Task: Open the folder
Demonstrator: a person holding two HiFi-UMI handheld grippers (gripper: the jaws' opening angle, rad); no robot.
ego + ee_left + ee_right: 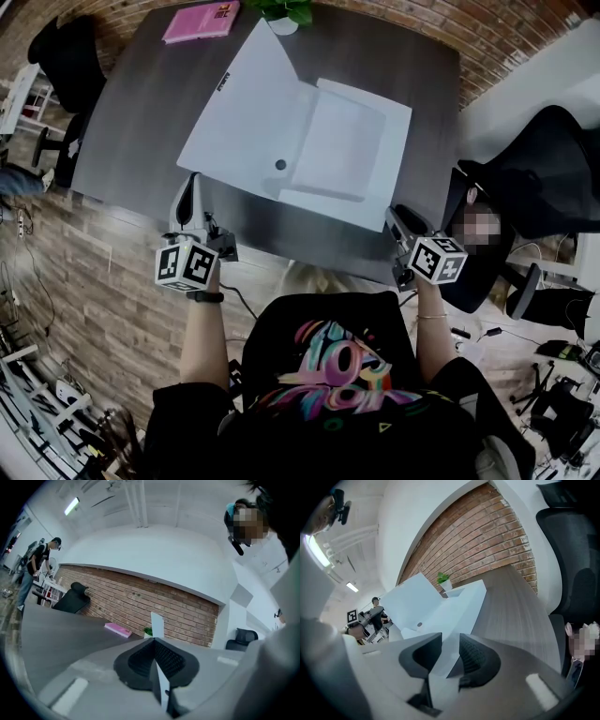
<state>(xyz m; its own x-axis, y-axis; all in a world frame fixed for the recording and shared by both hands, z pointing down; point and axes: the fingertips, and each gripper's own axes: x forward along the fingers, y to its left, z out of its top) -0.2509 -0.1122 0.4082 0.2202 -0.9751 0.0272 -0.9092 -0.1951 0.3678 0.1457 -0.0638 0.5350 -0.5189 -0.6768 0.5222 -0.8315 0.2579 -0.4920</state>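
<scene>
The white folder (342,141) lies open near the front edge of the dark grey table (131,112). Its cover (239,108) is swung out to the left and stands tilted above the table top, with a small dark round snap (280,165) near the fold. The left gripper (190,187) has its jaws fully closed on the cover's near left edge. In the left gripper view the cover shows as a thin white sheet, seen edge on and pinched between the pads. The right gripper (396,220) is at the folder's near right corner. Its jaws are closed on that corner, and white fills the gap between the pads. A pink book (200,21) and a small potted plant (281,11) sit at the table's far edge, well apart from the folder's body.
</scene>
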